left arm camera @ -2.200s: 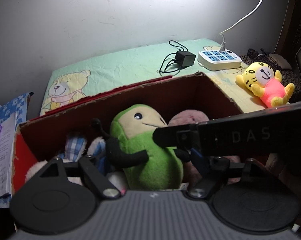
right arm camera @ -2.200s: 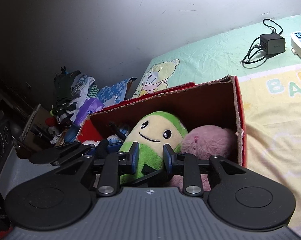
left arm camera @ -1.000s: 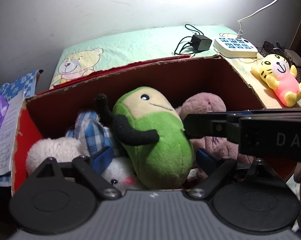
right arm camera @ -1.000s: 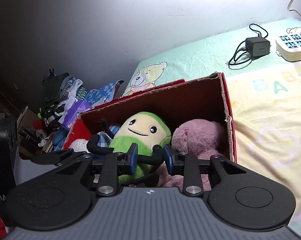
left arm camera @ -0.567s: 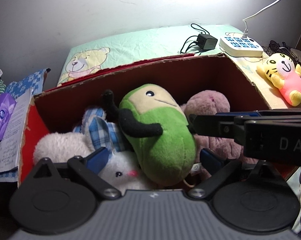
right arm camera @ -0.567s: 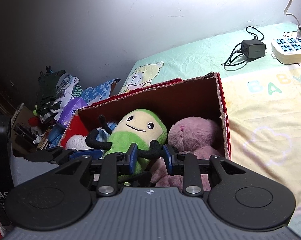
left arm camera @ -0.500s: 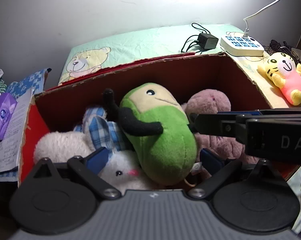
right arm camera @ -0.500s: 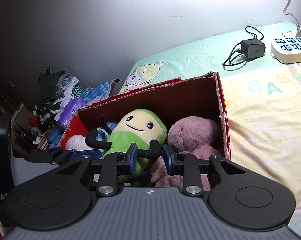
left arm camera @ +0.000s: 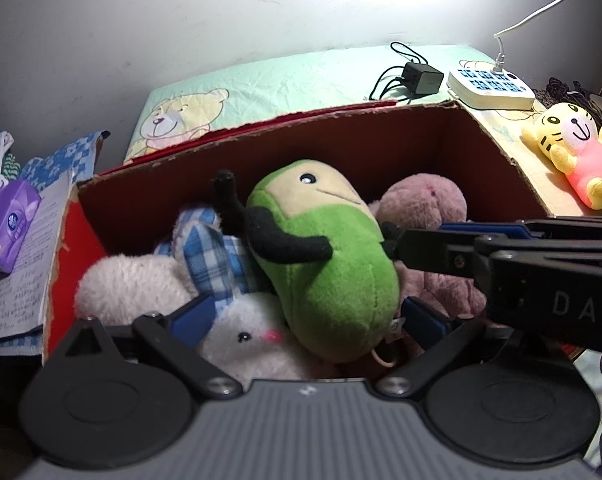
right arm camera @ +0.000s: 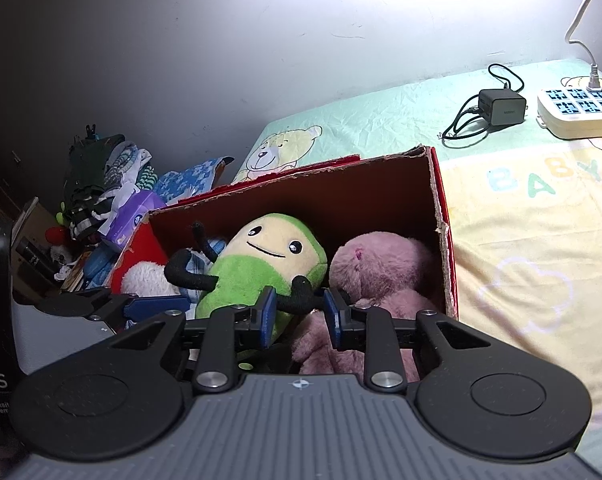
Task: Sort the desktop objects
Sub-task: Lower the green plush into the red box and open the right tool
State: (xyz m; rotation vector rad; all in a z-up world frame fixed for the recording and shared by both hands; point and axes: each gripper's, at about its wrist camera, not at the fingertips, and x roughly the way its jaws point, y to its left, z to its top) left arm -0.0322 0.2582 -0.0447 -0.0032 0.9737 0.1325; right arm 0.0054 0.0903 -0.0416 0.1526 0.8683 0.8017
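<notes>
A green bean-shaped plush [left arm camera: 333, 280] with black arms lies tilted in a red cardboard box [left arm camera: 285, 148], among a pink plush [left arm camera: 421, 208], a white plush [left arm camera: 253, 344] and a blue-checked one [left arm camera: 205, 252]. My left gripper [left arm camera: 307, 318] is open wide, its fingers on either side of the green plush's lower end. My right gripper [right arm camera: 299, 316] is shut on the black arm of the green plush [right arm camera: 253, 276]. In the left wrist view the right gripper [left arm camera: 393, 240] reaches in from the right. A yellow tiger toy [left arm camera: 573, 152] lies outside the box at the right.
The box stands on a bed sheet with a bear print [left arm camera: 181, 120]. A charger [left arm camera: 421, 78] and a white power strip [left arm camera: 491, 88] lie behind it. A purple tissue pack [left arm camera: 9, 236], papers and a clothes pile [right arm camera: 97, 184] sit to the left.
The green plush has tipped over and settled lower in the box, with the right gripper still at its arm. Both cameras have drawn back, so more of the box's inside shows.
</notes>
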